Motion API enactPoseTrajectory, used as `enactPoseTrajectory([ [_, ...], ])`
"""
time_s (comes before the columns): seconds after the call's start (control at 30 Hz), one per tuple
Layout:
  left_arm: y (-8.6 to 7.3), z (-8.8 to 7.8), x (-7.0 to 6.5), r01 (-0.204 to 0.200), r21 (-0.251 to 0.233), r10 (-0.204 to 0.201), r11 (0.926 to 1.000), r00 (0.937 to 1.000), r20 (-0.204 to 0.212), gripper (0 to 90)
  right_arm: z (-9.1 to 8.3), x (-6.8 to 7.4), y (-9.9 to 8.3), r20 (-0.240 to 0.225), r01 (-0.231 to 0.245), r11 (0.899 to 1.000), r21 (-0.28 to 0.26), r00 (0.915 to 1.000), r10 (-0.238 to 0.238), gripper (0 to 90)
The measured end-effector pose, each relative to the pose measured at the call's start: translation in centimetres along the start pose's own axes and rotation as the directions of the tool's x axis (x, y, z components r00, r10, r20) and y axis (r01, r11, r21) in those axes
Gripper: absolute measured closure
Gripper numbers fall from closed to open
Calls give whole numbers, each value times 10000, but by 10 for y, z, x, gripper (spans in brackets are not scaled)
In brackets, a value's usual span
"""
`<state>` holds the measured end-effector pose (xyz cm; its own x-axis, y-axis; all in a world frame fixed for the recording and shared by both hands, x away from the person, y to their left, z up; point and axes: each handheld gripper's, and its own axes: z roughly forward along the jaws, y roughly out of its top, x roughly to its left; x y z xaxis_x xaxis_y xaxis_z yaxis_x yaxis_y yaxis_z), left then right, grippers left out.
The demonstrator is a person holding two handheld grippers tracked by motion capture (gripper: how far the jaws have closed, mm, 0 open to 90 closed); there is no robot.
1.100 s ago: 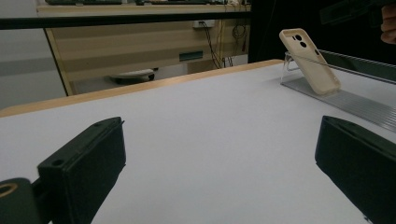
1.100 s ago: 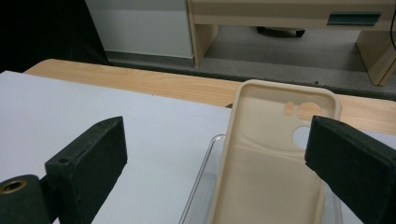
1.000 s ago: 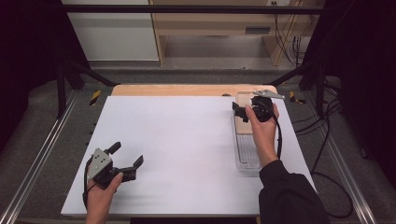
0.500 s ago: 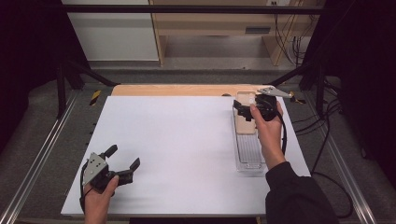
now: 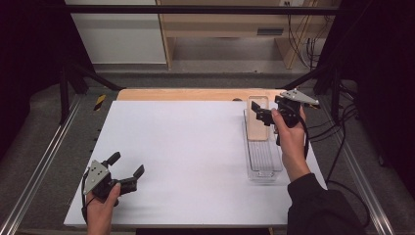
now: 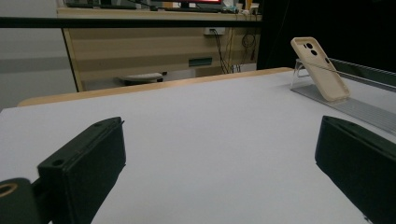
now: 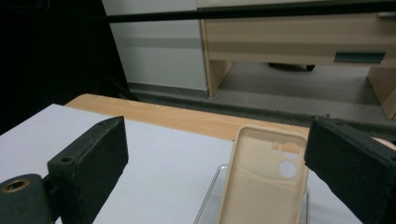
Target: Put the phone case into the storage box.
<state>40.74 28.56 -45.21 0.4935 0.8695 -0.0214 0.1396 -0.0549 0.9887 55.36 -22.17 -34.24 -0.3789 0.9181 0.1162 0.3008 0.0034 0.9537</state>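
Case (image 5: pixel 258 119), beige, leaning tilted on clear stand (image 5: pixel 265 161) at far right of white table (image 5: pixel 195 147); camera cutouts at its upper end. Seen also from left gripper view, far off at upper right (image 6: pixel 321 70), propped against stand's raised end (image 6: pixel 355 108). Seen close from right gripper view (image 7: pixel 264 179), low in the gap between the two jaws, back facing camera, touching neither jaw.

Right gripper (image 5: pixel 263 115), held in right hand (image 5: pixel 290 139), hovering just beside case's upper end, jaws spread wide and pointing left across it; pinching nothing. Grey three-cornered plate on top, cable trailing down along wrist.

Left gripper (image 5: pixel 127 172), held in left hand (image 5: pixel 102 208), low at near left corner of table, well apart from case and stand. Jaws spread wide, pointing right and away, nothing between but bare white surface.

Wooden board edge (image 5: pixel 191 94) along far side of table. Dark sleeve (image 5: pixel 320 208) on right forearm at bottom right.
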Motion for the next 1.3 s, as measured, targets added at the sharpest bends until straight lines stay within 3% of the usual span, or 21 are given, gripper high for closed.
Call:
enactPoseTrajectory([
  [0.2,0,-1,1,-45,-52,45,10000,10000,17,16,-7,4,4,-1,385,9965,-747,9993,-387,62],
  [0.5,0,-3,4,-58,-56,58,10000,10000,-40,16,-18,9,7,3,948,9820,-1635,9954,-961,45],
  [0.77,0,-4,6,-194,-151,195,9997,9998,48,16,-26,10,6,-143,1166,9760,-1838,9925,-1212,38],
  [1.3,-4,-15,10,-403,-118,406,9991,9990,198,16,-45,3,2,-524,1340,9750,-1773,9880,-1453,36],
])
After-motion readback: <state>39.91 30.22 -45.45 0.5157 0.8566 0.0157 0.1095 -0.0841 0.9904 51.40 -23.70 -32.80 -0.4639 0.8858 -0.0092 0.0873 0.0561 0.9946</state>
